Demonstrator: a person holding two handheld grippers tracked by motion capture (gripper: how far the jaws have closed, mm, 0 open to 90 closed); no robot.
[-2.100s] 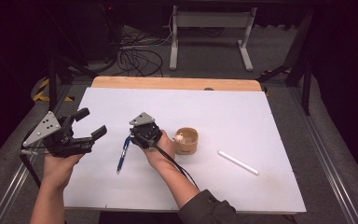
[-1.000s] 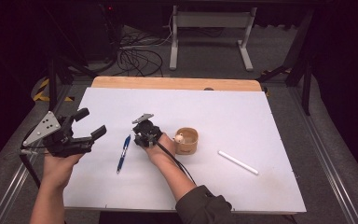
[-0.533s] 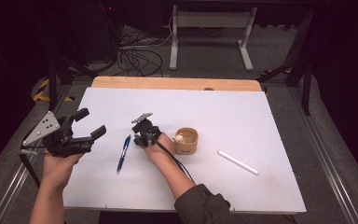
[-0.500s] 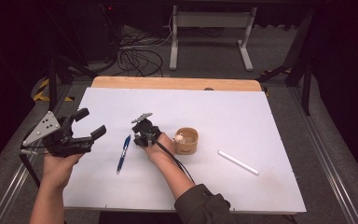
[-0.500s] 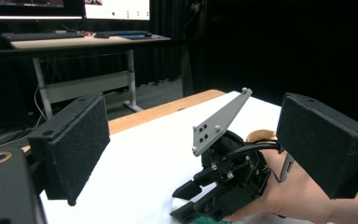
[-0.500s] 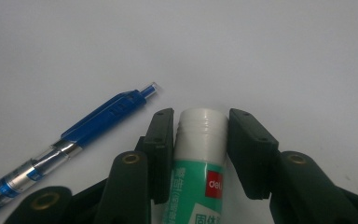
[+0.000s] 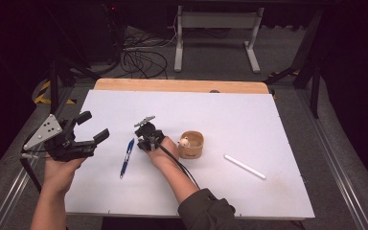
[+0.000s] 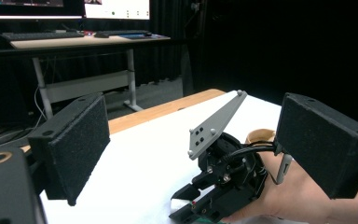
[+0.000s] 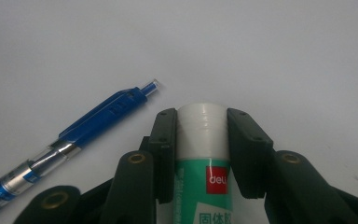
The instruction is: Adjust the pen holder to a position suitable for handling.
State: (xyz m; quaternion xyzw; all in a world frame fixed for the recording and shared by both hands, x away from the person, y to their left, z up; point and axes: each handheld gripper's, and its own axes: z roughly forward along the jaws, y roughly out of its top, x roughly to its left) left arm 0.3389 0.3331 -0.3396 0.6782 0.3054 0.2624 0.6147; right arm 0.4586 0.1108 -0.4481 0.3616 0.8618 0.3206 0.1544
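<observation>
While left tongs (image 7: 90,129) stay released, right tongs (image 9: 201,135), just closing, clench glue stick (image 9: 204,154) beside pen (image 9: 70,149).

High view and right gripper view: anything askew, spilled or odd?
Nothing stands out. The right gripper is shut on a glue stick; the blue pen, wooden cup and white stick lie apart on the table.
</observation>
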